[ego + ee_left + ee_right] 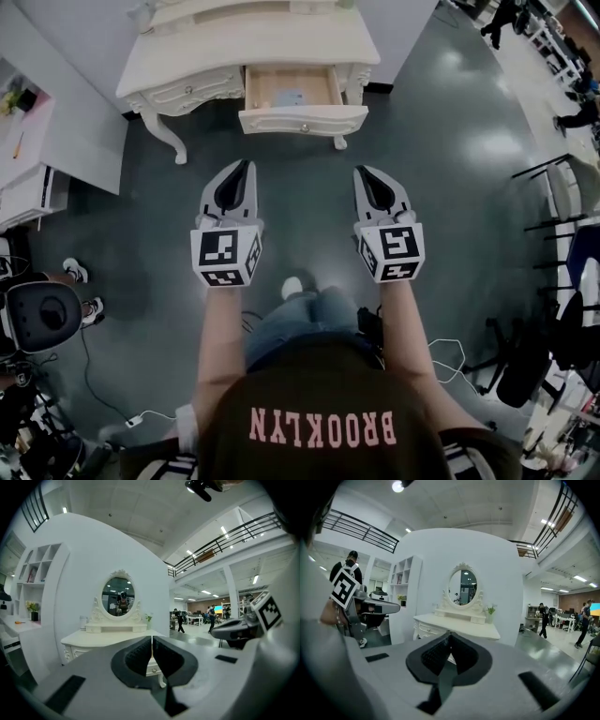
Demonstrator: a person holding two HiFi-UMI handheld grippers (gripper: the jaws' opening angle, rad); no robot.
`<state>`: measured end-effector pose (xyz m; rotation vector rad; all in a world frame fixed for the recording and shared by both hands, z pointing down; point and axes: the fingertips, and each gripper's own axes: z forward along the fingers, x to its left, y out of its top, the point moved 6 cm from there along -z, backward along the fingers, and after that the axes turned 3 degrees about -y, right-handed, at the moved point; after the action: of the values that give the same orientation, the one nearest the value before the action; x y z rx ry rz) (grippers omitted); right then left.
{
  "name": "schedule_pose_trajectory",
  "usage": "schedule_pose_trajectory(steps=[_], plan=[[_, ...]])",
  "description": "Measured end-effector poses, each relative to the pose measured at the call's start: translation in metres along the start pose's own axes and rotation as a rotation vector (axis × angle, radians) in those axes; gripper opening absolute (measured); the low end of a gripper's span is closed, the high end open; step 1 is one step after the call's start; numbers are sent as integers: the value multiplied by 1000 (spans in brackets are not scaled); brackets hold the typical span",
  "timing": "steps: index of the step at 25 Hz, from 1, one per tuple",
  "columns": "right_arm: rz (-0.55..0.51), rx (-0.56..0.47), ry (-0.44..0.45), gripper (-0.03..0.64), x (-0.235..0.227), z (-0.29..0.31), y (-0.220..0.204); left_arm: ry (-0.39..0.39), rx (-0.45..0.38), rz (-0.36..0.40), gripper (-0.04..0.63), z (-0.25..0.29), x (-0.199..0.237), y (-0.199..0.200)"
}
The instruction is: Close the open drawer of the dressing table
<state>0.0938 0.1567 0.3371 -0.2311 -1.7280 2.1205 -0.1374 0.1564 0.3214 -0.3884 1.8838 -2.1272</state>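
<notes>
1. Both tools have their jaws pressed together with nothing between them. Leave the left tool (246,169) and the right tool (364,173) that way, since a blunt closed tip pushes better than a spread one.
2. The drawer (302,119) is ahead of the tools and well apart from both. It sticks out from under the surface (281,42), roughly between the lines the two tools point along. The step in hand looks like the approach, with no contact yet.
3. Bring the tips down to the height of the drawer front. From here they seem to point only a little below level, which should suit a straight push.
4. Aim either side of the knob (302,127), one tool to each half of the front panel. Even pressure is less likely to skew the drawer and jam it.
5. Touch the panel gently before pushing. A hard strike could shove the whole light-looking piece across the floor.
6. Push straight away from you, along the line of the drawer's travel, until the front sits flush with the carved fronts beside it.
7. Keep the tips off the drawer's top edge and out of the open tray, where a pale sheet lies.
</notes>
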Motion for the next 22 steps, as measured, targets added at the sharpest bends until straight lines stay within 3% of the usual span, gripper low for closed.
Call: schedule_pose_trajectory(steps=[16, 22], plan=[[109, 90, -46, -6, -52, 104, -38, 40, 83, -24, 9, 89, 31, -28], [128, 168, -15, -5, -65, 153, -58, 65, 125, -56, 9, 129, 45, -42]])
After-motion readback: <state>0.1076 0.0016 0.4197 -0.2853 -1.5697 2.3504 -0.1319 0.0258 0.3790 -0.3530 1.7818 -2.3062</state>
